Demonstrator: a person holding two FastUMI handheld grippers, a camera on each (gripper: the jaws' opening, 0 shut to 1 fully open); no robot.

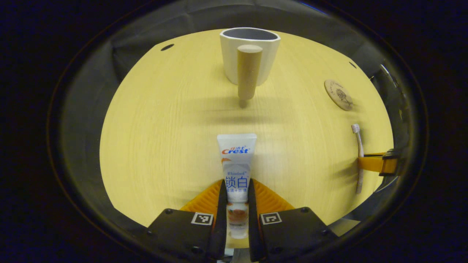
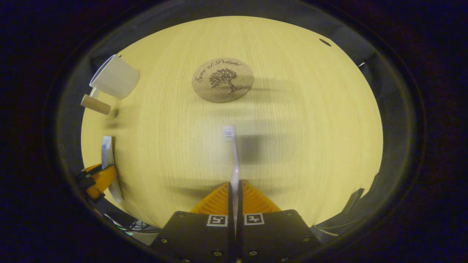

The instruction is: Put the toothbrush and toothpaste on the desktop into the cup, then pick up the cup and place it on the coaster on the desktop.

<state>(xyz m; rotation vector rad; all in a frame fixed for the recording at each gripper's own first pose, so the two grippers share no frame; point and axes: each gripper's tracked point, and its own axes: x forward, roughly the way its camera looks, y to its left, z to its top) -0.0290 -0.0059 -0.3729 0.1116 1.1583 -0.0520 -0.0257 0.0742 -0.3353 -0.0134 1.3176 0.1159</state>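
My left gripper is shut on a white toothpaste tube, which points forward above the wooden desktop. Straight ahead stands a white cup with a round wooden handle facing me. My right gripper is shut on a white toothbrush, bristle head forward. A round cork coaster with a tree print lies ahead of the brush. The right gripper view also has the cup at far left and the left gripper with the tube. The left gripper view has the coaster, the toothbrush and the right gripper at right.
Small dark holes mark the desktop near its far edge. Black cloth walls surround the table. Bare wood lies between the cup and the coaster.
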